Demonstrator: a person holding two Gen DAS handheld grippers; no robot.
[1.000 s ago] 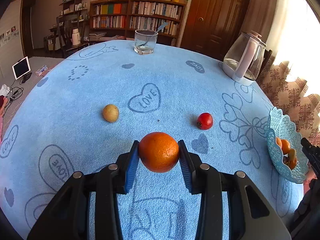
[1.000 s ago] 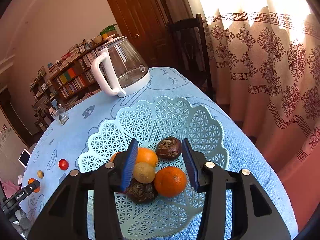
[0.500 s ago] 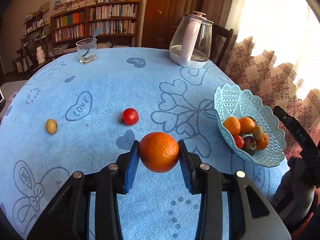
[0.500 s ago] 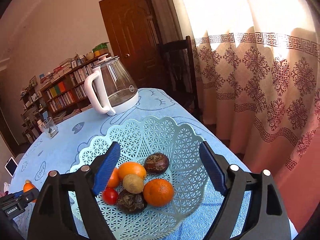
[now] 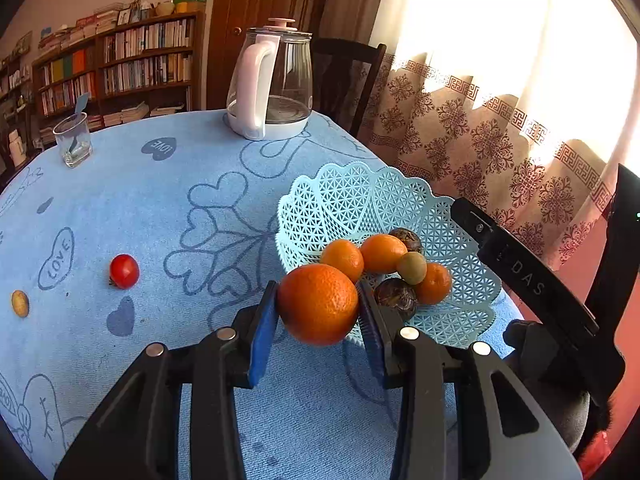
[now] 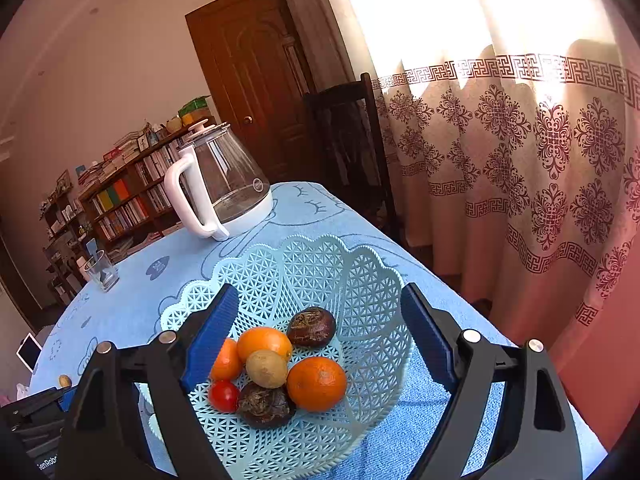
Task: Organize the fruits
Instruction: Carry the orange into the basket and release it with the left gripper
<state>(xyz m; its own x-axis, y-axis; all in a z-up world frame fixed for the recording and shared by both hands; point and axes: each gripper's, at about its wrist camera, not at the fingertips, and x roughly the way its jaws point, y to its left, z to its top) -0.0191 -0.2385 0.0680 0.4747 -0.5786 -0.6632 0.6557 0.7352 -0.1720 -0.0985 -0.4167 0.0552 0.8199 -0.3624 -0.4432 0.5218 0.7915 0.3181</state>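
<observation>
My left gripper [image 5: 318, 296] is shut on a large orange [image 5: 318, 304], held above the blue cloth right by the near-left rim of the pale blue lattice basket [image 5: 360, 184]. The basket [image 6: 312, 272] holds three oranges [image 6: 316, 378], a kiwi [image 6: 266, 368], a small tomato [image 6: 223, 396] and two dark passion fruits [image 6: 312, 326]. My right gripper [image 6: 318, 300] hovers over the basket with its jaws opening and nothing between them. On the cloth to the left lie a red tomato [image 5: 124, 271] and a small yellow fruit [image 5: 20, 303].
A glass kettle with a white handle [image 5: 276, 88] stands at the table's far side, and a drinking glass [image 5: 73, 144] at the far left. A dark chair [image 5: 344, 80] and a patterned curtain [image 5: 500, 140] lie beyond the table's right edge. Bookshelves line the back wall.
My left gripper has swung right with the orange, from the table's middle to the basket's rim. The right gripper's jaws have spread wide above the fruit in the basket.
</observation>
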